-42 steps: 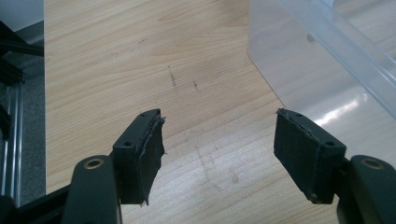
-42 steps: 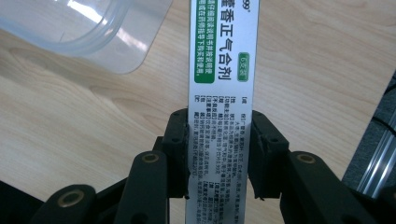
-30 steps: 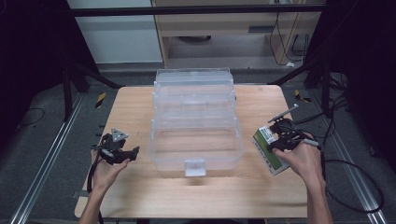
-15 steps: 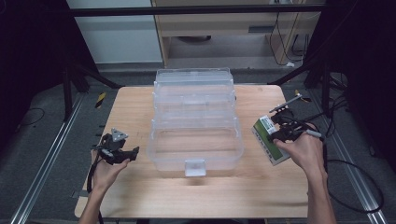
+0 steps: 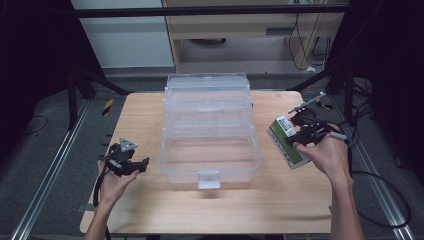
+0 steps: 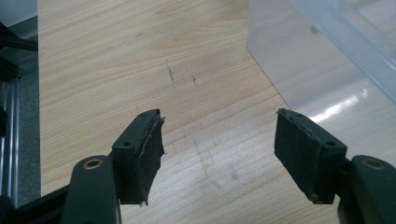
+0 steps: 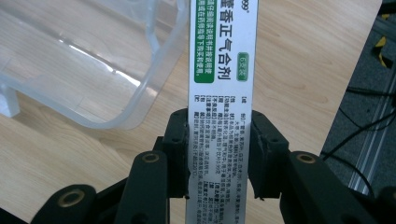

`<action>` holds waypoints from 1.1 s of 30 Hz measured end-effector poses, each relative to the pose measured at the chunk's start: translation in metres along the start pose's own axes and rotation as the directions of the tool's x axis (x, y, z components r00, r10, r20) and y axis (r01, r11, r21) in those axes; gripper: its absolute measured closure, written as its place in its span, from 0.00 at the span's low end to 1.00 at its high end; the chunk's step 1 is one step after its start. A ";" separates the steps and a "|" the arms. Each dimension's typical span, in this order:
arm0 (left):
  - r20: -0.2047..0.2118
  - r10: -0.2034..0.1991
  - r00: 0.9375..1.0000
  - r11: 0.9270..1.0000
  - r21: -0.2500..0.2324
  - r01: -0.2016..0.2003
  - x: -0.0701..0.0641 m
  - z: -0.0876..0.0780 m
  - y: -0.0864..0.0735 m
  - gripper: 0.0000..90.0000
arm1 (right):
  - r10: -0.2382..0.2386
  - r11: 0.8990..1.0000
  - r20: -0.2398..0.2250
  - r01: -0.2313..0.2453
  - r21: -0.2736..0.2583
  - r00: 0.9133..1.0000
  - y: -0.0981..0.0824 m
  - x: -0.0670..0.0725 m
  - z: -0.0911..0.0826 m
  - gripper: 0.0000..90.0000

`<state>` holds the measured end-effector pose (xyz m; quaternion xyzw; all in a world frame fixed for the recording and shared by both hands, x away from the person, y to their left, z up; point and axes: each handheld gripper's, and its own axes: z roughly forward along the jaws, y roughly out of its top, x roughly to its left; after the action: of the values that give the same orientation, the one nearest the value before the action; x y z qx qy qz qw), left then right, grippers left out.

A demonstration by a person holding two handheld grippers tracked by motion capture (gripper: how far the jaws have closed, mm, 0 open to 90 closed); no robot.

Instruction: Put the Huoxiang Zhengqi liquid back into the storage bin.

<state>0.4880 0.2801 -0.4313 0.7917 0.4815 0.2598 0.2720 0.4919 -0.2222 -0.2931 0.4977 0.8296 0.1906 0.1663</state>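
Observation:
A green and white medicine box [image 5: 287, 142] hangs tilted just above the table's right side, and my right gripper [image 5: 306, 134] is shut on it. In the right gripper view the box [image 7: 222, 88] stands upright between the two pads [image 7: 179, 154], its printed white face toward the camera. A clear plastic storage bin [image 5: 209, 127] with stepped tiers sits in the table's middle, left of the box. My left gripper [image 5: 131, 164] rests at the left of the table, open; in the left gripper view its gripper [image 6: 219, 149] has nothing between the jaws, only bare wood.
The wooden table [image 5: 150, 210] has free room in front of the bin and on its left side. The bin's corner [image 6: 322, 60] lies close to the left gripper. Cables [image 5: 380, 185] trail off the right edge. Dark frame legs and floor rails flank the table.
My right gripper has risen with the medicine box, lifting it off the table and a little farther back. The left gripper has stayed where it was.

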 end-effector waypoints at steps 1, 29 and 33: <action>0.000 0.000 1.000 1.000 0.000 0.000 0.000 0.000 0.000 0.35 | 0.000 1.000 -0.004 0.000 -0.001 1.000 0.001 0.001 -0.002 0.71; -0.006 -0.011 1.000 1.000 0.000 0.011 0.004 -0.001 -0.001 0.35 | -0.208 0.974 -0.134 0.193 -0.117 0.969 0.034 0.029 -0.021 0.71; -0.006 -0.010 1.000 1.000 0.002 0.010 0.004 0.000 -0.001 0.35 | -0.253 0.964 -0.161 0.235 -0.127 0.954 0.041 0.034 -0.018 0.71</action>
<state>0.4887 0.2843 -0.4314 0.7887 0.4865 0.2604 0.2712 0.4997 -0.1767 -0.2604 0.3630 0.8849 0.2556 0.1411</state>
